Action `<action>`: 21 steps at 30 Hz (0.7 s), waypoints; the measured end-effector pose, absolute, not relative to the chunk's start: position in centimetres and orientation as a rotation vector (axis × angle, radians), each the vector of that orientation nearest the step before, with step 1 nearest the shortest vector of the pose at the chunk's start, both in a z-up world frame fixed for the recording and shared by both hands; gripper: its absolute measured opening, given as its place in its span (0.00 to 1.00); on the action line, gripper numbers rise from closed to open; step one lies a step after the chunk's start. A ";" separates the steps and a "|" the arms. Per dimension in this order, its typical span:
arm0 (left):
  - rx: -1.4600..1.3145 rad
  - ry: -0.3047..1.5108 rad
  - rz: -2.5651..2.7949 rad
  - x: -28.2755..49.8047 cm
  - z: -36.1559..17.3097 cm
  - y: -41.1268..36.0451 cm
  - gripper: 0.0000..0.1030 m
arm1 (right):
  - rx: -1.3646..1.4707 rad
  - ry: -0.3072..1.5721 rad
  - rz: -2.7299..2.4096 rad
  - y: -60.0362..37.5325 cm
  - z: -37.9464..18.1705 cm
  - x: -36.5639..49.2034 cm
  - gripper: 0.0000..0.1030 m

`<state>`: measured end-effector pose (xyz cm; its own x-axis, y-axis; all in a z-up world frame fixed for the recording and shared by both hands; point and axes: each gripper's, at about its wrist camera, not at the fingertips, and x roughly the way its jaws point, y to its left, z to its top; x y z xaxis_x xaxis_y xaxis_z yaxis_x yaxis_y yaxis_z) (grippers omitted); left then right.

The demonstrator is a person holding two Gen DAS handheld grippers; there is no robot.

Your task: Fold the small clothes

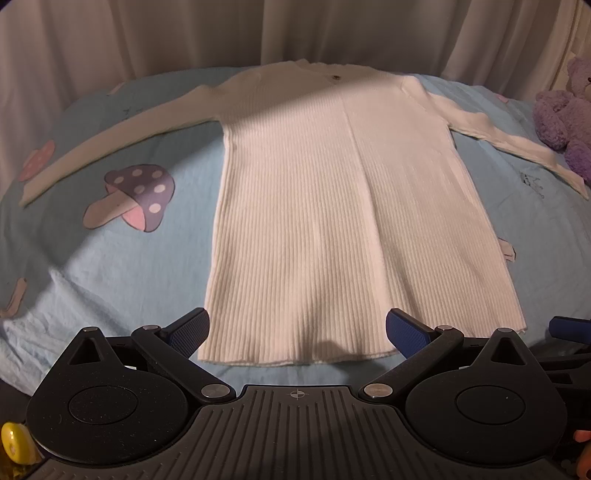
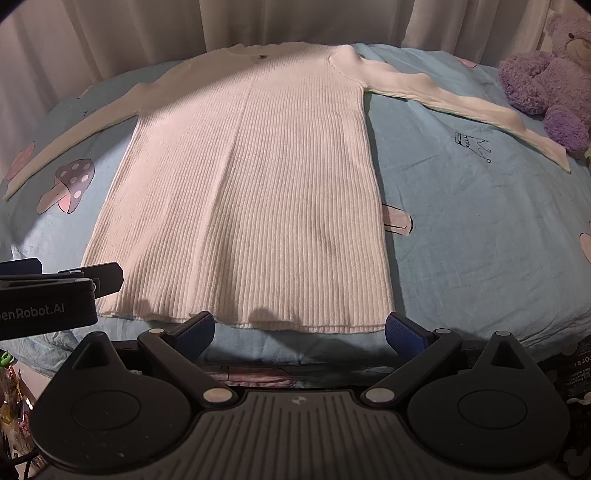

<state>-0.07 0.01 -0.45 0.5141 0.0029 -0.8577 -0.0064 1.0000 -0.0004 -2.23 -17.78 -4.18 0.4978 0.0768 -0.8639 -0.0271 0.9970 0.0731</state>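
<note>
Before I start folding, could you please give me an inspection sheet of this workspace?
Surface: light blue bedsheet with mushroom prints, slightly wrinkled.
Job's things: white ribbed sweater spread flat, both sleeves out, hem nearest the grippers.
Clutter: purple teddy bear by the right sleeve's cuff.
Grippers: left gripper and right gripper both open, at the hem, holding nothing.
Cables: nothing seen.
Surroundings: pale curtain behind the bed.

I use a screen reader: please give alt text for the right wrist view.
A white ribbed sweater lies flat, sleeves spread, on a blue mushroom-print sheet. The open right gripper hovers at its hem, a purple teddy bear far right.
</note>
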 end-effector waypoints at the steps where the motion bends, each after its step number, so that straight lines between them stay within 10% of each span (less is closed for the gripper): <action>1: -0.004 1.031 0.005 -0.1 -0.5 0.0 1.00 | 0.052 1.049 0.063 -17.8 -4.1 -2.2 0.96; 21: -0.005 1.040 0.004 -0.1 -0.7 0.0 1.00 | 0.052 1.045 0.063 -17.8 -4.1 -2.4 0.96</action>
